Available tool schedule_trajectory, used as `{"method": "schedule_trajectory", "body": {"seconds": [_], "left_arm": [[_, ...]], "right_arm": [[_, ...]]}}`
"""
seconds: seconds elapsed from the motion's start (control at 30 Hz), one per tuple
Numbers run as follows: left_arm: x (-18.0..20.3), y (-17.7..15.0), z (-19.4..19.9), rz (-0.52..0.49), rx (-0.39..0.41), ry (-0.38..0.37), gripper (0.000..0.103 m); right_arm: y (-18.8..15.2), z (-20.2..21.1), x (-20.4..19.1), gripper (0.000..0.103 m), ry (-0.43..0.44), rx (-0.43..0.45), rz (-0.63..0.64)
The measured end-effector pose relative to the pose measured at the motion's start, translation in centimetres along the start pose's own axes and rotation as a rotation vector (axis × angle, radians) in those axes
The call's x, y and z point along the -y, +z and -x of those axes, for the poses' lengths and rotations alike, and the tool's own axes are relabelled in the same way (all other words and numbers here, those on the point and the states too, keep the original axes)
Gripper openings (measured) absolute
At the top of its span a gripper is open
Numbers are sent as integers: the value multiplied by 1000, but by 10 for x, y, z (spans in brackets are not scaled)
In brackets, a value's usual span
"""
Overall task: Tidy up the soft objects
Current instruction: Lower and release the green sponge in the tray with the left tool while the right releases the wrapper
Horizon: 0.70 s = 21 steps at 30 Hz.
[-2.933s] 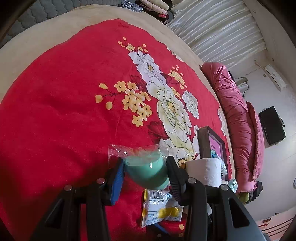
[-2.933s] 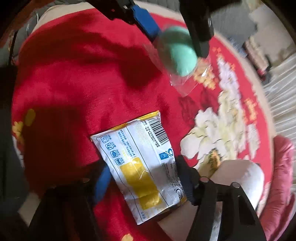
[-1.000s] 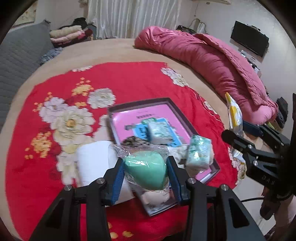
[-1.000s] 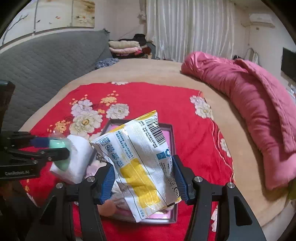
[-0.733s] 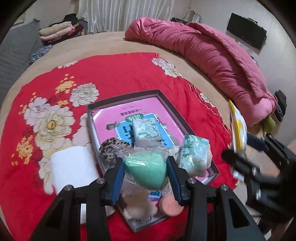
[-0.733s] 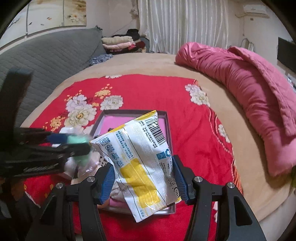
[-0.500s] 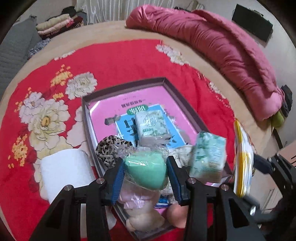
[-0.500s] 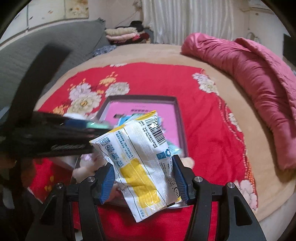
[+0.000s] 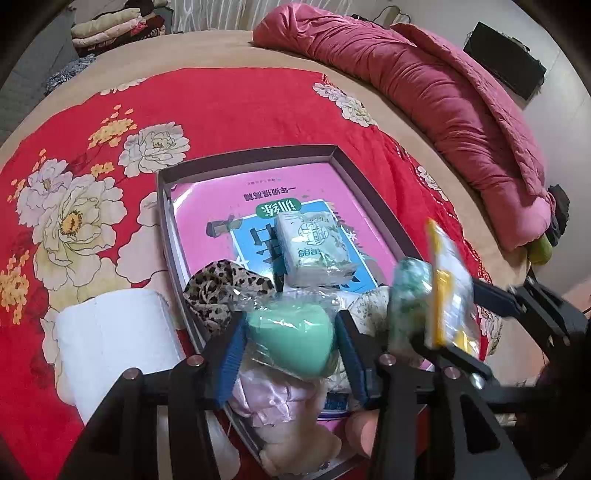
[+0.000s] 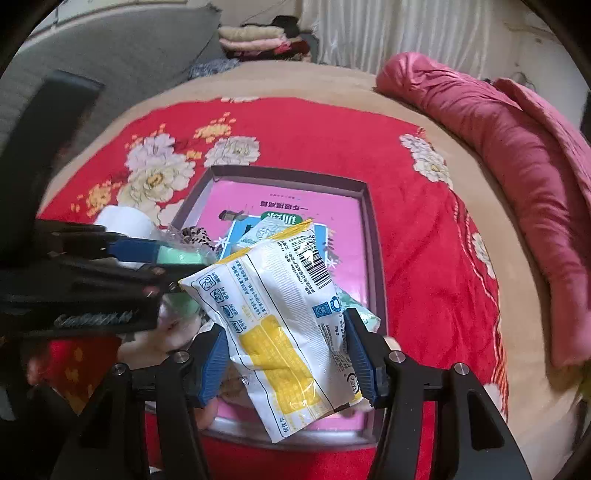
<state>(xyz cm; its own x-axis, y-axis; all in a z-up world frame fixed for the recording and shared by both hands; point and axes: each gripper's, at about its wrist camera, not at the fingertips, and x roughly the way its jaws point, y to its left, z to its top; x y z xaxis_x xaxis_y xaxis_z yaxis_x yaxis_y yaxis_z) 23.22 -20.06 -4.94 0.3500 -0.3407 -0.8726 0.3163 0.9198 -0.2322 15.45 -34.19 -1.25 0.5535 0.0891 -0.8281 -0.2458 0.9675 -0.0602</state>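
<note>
My left gripper (image 9: pixel 290 341) is shut on a green sponge in a clear bag (image 9: pixel 291 341), held over the near end of a dark tray (image 9: pixel 255 157). My right gripper (image 10: pixel 286 354) is shut on a white and yellow packet (image 10: pixel 284 317), also over the tray's near end (image 10: pixel 373 258). The tray has a pink printed liner and holds a tissue pack (image 9: pixel 312 245), a leopard-print cloth (image 9: pixel 225 288), a pale pink cloth (image 9: pixel 273 398) and other soft things. The right gripper and its packet (image 9: pixel 445 291) show blurred at the right of the left wrist view.
The tray lies on a red floral blanket (image 9: pixel 229 107) on a beige bed. A white paper roll (image 9: pixel 110 343) stands left of the tray. A rolled pink quilt (image 9: pixel 443 92) lies at the right. Folded clothes (image 9: pixel 114 26) are stacked far back.
Both grippers have moved in over the tray and lower toward it, each still holding its item. The right gripper has closed in beside the left one.
</note>
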Motion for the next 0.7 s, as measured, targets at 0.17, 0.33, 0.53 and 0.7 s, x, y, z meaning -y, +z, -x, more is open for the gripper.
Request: {"method": "schedule_trajectory", "body": {"seconds": [0.17, 0.33, 0.53, 0.7], "left_arm": [[-1, -1, 1, -7, -6, -8, 51], [3, -2, 1, -24, -5, 3, 57], [0, -5, 3, -20, -10, -1, 60], [-2, -4, 8, -7, -5, -6, 60]], "right_arm": [[12, -26, -5, 63, -15, -61, 25], [14, -37, -14, 67, -33, -82, 80], [9, -24, -8, 72, -13, -62, 58], [4, -10, -2, 74, 12, -14, 27]]}}
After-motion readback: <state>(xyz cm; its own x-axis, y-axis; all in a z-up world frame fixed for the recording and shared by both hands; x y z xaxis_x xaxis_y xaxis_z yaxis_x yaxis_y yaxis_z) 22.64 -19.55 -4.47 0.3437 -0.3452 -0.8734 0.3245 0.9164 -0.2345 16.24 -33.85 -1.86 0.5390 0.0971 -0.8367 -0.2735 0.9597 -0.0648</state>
